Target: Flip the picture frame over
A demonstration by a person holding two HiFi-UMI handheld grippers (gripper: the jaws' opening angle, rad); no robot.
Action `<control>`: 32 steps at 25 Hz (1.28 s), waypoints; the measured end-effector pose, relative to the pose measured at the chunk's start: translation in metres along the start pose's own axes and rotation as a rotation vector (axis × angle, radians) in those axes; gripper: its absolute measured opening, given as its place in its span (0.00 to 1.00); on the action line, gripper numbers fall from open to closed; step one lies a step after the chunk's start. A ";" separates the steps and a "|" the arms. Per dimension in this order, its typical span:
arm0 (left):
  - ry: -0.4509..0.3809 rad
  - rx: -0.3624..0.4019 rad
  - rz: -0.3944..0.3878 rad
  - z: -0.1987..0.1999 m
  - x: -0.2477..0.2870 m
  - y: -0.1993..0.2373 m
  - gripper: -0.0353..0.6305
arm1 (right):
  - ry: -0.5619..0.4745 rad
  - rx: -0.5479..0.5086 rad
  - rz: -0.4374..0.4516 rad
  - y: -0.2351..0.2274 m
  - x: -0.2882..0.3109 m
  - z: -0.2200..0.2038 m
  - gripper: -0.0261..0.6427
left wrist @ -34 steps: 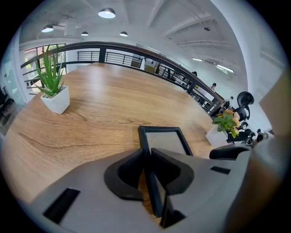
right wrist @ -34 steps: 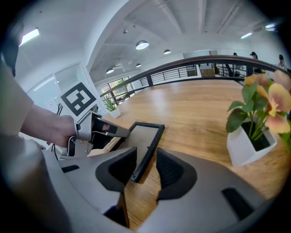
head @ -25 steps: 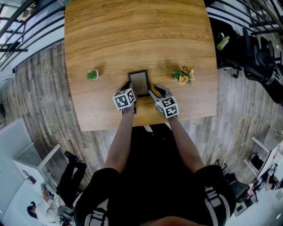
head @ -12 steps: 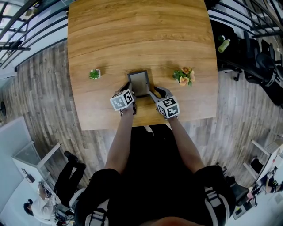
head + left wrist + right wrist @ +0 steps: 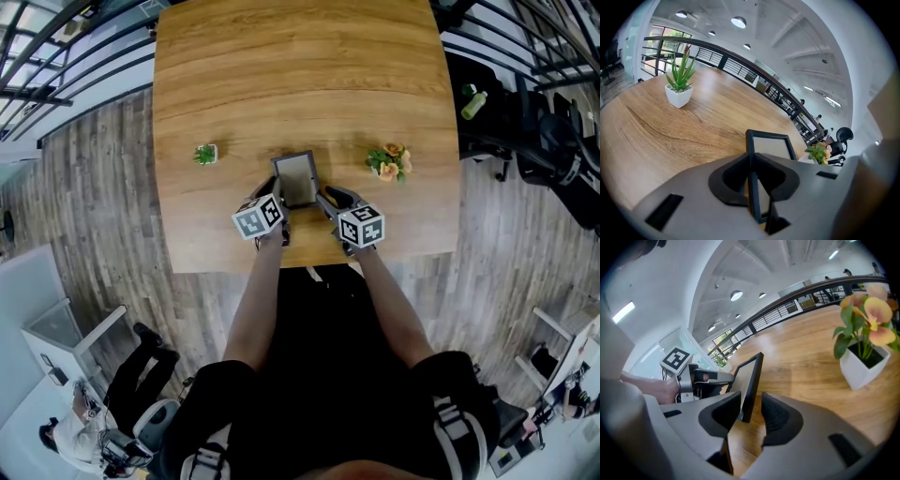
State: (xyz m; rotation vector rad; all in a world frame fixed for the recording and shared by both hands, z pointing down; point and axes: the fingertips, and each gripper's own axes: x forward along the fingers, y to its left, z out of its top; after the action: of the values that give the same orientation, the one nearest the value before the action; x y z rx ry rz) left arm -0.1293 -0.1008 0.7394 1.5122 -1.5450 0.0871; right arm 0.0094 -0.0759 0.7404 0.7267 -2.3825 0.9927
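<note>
A black picture frame (image 5: 297, 177) sits near the front middle of the wooden table (image 5: 300, 75). My left gripper (image 5: 278, 204) is shut on its left rail; in the left gripper view the dark rail (image 5: 753, 192) fills the slot between the jaws (image 5: 752, 176). My right gripper (image 5: 325, 201) is at the frame's right near corner. In the right gripper view the frame (image 5: 749, 380) stands steeply tilted between the jaws (image 5: 750, 413), with a strip of wood showing beside the right jaw. My left gripper (image 5: 701, 378) shows behind it.
A small green plant in a white pot (image 5: 205, 154) (image 5: 680, 86) stands left of the frame. A pot of orange flowers (image 5: 390, 161) (image 5: 862, 348) stands to its right. The table's front edge runs just below both grippers. Chairs and a railing lie beyond the table.
My left gripper has risen a little with the frame's left rail in it and has rolled slightly. The right gripper has stayed in place and rolled with the frame.
</note>
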 end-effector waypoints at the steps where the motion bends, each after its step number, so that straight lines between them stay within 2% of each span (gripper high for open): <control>1: -0.011 0.000 -0.007 0.001 -0.002 -0.002 0.14 | -0.008 0.022 0.006 0.000 -0.002 0.000 0.26; 8: -0.046 0.004 -0.042 -0.008 -0.013 -0.016 0.14 | -0.036 0.095 0.056 0.003 -0.016 -0.009 0.26; 15: -0.093 0.031 -0.078 -0.007 -0.035 -0.039 0.14 | -0.063 0.077 0.130 0.019 -0.031 0.001 0.27; 23: -0.147 0.068 -0.113 -0.004 -0.056 -0.062 0.14 | -0.134 0.092 0.179 0.026 -0.055 0.011 0.17; 32: -0.209 0.135 -0.117 0.010 -0.072 -0.077 0.14 | -0.190 0.150 0.268 0.038 -0.070 0.029 0.16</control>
State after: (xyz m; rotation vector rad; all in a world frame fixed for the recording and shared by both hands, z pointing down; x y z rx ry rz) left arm -0.0870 -0.0710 0.6469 1.7617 -1.6363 -0.0360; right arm 0.0328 -0.0543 0.6621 0.5863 -2.6428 1.2741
